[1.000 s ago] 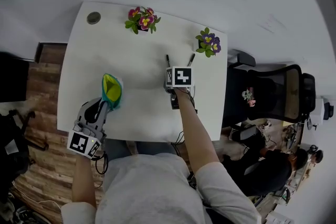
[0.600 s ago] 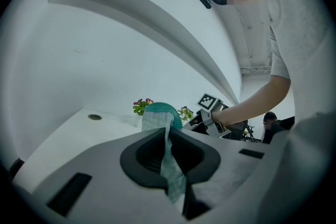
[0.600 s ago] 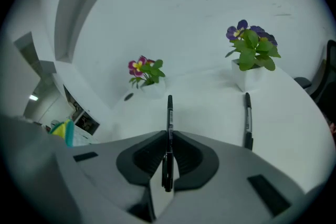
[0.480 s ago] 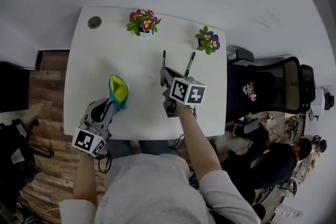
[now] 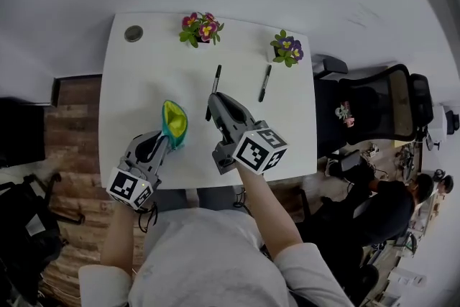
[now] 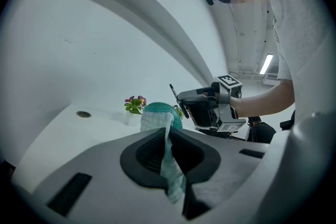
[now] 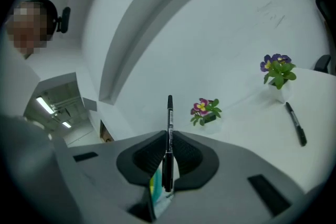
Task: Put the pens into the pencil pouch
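Note:
The teal pencil pouch [image 5: 173, 123] with its yellow lining stands open-mouthed on the white table [image 5: 136, 83], and my left gripper [image 5: 162, 139] is shut on its fabric edge. In the left gripper view the pouch [image 6: 160, 117] rises from between the closed jaws of the left gripper [image 6: 168, 142]. My right gripper [image 5: 215, 101] hovers just right of the pouch, shut on a black pen [image 5: 214, 81] that sticks out past its tips. The right gripper view shows that pen [image 7: 169, 123] upright in the right gripper [image 7: 169, 157]. A second black pen [image 5: 264, 83] lies on the table.
Two small flower pots [image 5: 201, 26] [image 5: 286, 48] stand along the table's far edge, and a round grommet [image 5: 134, 33] sits at the far left corner. A black office chair [image 5: 374, 118] stands to the right of the table.
My right gripper has risen off the table with one pen and swung left toward the pouch. The other pen stays on the table. The left gripper keeps its hold on the pouch.

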Motion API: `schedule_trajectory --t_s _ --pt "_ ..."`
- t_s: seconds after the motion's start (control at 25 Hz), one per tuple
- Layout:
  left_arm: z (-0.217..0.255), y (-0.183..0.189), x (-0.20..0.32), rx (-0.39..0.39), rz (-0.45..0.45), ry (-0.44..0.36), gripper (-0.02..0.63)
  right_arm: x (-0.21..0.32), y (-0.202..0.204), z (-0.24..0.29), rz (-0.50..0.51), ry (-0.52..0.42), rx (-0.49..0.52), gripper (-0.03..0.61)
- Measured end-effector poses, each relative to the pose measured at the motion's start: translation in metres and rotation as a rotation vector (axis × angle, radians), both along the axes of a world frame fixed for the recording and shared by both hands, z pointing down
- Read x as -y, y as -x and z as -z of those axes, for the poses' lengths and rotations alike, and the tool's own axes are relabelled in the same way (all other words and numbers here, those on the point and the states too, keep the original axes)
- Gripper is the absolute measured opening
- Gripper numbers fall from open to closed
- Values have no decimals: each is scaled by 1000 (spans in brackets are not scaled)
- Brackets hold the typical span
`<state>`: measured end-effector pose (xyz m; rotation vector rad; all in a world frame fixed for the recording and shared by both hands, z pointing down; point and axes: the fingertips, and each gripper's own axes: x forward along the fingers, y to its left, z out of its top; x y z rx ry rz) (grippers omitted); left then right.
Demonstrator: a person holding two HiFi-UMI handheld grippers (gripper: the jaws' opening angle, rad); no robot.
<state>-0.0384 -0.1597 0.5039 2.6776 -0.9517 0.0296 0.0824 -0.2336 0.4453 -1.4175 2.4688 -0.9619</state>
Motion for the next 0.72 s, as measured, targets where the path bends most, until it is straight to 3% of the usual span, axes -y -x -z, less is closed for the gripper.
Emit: schedule_trajectory --t_s 0.2,0.4,0.72 --pt "-1 2 0 -9 -52 2 42 -15 44 21 61 -129 32 54" --pt "-2 4 -3 -16 -94 3 42 -19 67 19 57 -184 20 54" --pt "-4 10 -5 -20 -128 5 43 -19 95 5 91 -252 -128 54"
